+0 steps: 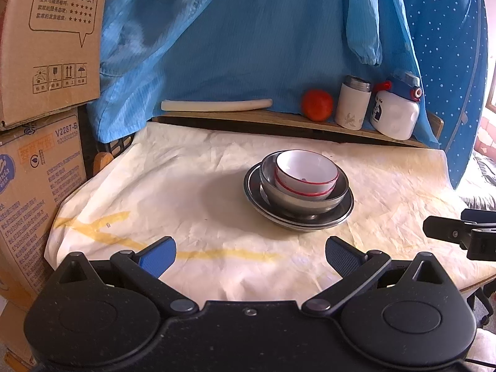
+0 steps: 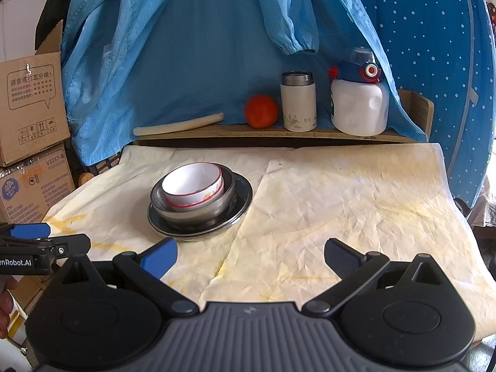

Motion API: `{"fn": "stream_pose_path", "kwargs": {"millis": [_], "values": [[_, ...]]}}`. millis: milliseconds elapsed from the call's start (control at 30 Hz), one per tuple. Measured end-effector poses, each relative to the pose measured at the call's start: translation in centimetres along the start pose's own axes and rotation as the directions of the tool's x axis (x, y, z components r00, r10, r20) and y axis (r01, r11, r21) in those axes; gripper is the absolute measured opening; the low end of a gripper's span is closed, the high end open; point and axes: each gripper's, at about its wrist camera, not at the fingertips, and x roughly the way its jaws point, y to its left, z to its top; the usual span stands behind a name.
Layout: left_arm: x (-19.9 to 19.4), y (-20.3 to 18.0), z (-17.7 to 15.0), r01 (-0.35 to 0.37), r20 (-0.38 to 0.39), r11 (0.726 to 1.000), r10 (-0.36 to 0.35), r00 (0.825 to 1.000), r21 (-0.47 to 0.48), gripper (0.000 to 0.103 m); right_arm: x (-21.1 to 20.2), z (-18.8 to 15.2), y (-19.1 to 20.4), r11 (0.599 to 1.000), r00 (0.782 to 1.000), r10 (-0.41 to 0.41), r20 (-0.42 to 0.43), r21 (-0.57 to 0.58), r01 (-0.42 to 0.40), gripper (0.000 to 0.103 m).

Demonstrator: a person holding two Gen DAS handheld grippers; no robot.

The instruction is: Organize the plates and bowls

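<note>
Firstly, from the left wrist, the left hand-held gripper (image 1: 250, 252) stood wide open and empty over bare desk (image 1: 186, 192); one stack (image 1: 298, 190) sat mid-desk: two white bowls (image 1: 305, 172), one steel bowl (image 1: 336, 200), steel plates (image 1: 344, 214). From the right wrist, the right hand-held gripper (image 2: 250, 252) gaped empty, with open desk rightward to its edge.

Nested upright on cloth: white red-rimmed bowls (image 1: 305, 172) inside steel bowl (image 1: 310, 200); steel plates (image 1: 297, 217) beneath.
</note>
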Motion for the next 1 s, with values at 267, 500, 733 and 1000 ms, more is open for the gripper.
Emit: {"fn": "stream_pose_path", "kwargs": {"millis": [267,500,733,1000], "values": [[0.20,0.00,0.02,0.001,-0.007,1.000,-0.001,1.000,0.006,0.102,0.01,0.00,0.02,1.000,1.000,0.000,0.000,0.000,0.000,0.103],[0.43,-0.09,0.04,-0.010,-0.019,1.000,0.010,1.000,0.010,0.102,0.04,0.00,0.00,1.000,1.000,-0.001,-0.001,0.000,0.001,0.103],[0.24,-0.34,-0.03,-0.017,-0.005,1.000,0.017,1.000,0.023,0.102,0.22,-0.03,-0.06,1.000,1.000,0.004,-0.002,-0.005,-0.004,0.103],[0.20,-0.34,0.03,-0.017,0.003,1.000,0.017,1.000,0.025,0.102,0.29,0.01,0.01,1.000,1.000,0.004,-0.003,-0.006,-0.004,0.103]]}}
